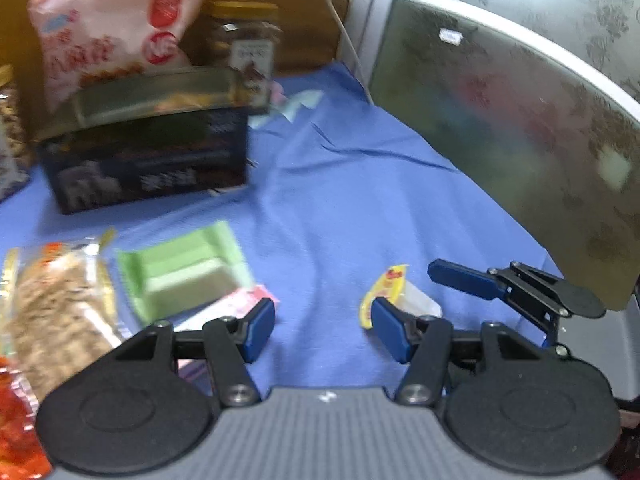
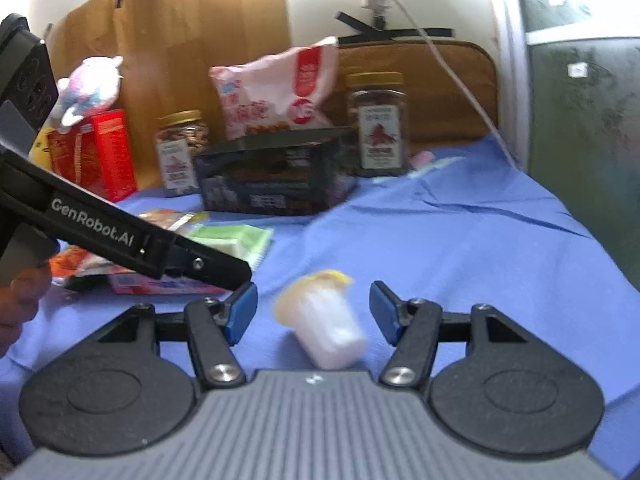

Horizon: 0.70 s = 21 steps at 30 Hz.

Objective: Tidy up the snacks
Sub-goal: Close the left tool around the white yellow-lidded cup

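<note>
A small jelly cup (image 2: 326, 318) with a yellow lid lies on its side on the blue cloth (image 2: 460, 248), between the open fingers of my right gripper (image 2: 314, 312). The cup also shows in the left wrist view (image 1: 394, 294), just beyond the right finger of my open, empty left gripper (image 1: 323, 330). The right gripper's fingers (image 1: 464, 278) reach in from the right there. A green snack pack (image 1: 188, 268) and a pink pack (image 1: 240, 304) lie left of my left gripper. A dark box (image 2: 276, 174) stands further back.
Behind the dark box are a pink-white snack bag (image 2: 276, 88), two jars (image 2: 378, 124) (image 2: 182, 152) and a red box (image 2: 102, 156). Crinkly snack bags (image 1: 52, 312) lie at the left. A dark patterned panel (image 1: 520, 120) borders the cloth on the right. A brown board (image 2: 180, 40) stands behind.
</note>
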Motion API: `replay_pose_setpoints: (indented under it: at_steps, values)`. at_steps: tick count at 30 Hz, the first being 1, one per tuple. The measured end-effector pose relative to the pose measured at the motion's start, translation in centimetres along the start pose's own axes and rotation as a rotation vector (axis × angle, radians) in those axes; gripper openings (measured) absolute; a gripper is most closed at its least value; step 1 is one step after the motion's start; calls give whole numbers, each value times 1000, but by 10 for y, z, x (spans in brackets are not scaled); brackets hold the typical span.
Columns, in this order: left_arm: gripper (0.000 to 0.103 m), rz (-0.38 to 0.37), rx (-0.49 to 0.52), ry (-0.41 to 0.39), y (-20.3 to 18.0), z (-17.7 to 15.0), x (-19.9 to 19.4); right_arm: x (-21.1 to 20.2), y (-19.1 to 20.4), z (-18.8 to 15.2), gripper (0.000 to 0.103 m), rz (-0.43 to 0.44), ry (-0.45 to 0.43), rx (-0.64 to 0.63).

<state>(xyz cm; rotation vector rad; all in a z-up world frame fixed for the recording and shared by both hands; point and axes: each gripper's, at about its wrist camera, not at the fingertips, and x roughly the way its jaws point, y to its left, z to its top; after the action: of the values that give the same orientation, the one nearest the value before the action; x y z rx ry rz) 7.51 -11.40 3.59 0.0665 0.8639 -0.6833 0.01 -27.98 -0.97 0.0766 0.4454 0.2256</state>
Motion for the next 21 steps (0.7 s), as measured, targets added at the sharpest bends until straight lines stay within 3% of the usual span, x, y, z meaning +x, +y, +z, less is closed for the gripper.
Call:
replay_pose_setpoints:
  at_steps: [6,12,17,21]
  values:
    - [54,-57,-12,39,-8,3,11,-5,-16,-7,65,-8,15,16]
    - [55,-115,-42,79,-12,5,26,-2,-13,-14,63,62,62,-13]
    - [52,-143,-10,92,-23,3,35,4,-2,-12,41,34,65,-88]
    - [51,-144,-13,69,-19,4,31,6,-1,-8,40,28,65,-89]
